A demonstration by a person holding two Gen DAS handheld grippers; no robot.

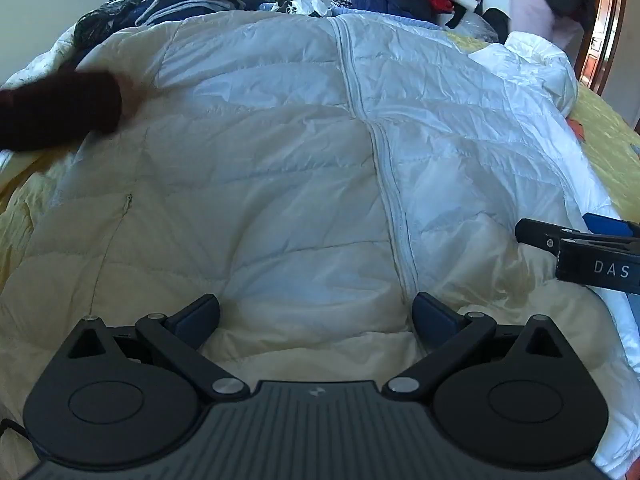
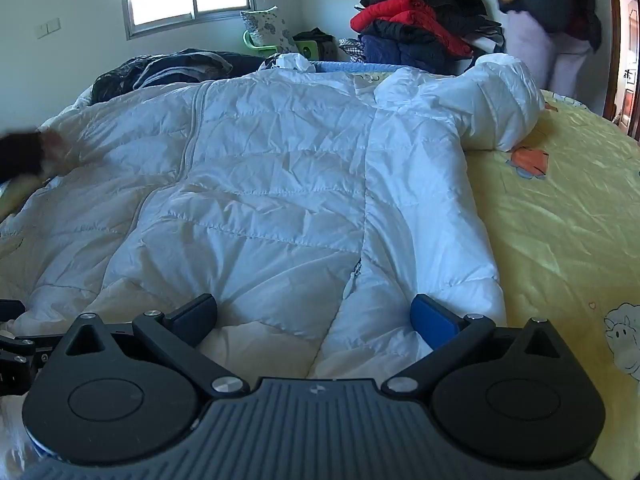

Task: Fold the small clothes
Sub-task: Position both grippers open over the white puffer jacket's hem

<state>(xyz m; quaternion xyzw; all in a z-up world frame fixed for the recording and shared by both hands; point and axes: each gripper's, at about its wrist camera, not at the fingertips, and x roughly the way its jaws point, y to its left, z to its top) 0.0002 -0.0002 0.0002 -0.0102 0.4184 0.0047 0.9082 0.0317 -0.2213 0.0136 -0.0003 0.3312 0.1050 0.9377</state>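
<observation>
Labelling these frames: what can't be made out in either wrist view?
- Left wrist: hand and dark sleeve on the white jacket are motion-blurred.
- Right wrist: jacket's left sleeve is cut off by the frame edge.
- Both: standing person is cropped at the top; jacket hem hidden behind gripper bodies.

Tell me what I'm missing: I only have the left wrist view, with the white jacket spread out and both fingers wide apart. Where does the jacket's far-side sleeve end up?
Observer: In the right wrist view the sleeve of the white puffer jacket bends back at the shoulder and rests on the yellow bedspread.
Operator: Is the right gripper holding anything?
Observer: No. The right gripper is open, with only the jacket hem below it, just as the left gripper is.
Operator: What is on the bedspread beside it?
Observer: A printed cartoon sheep shows near the right edge.
Operator: Anything on the wall?
Observer: A window under a floral blind.
</observation>
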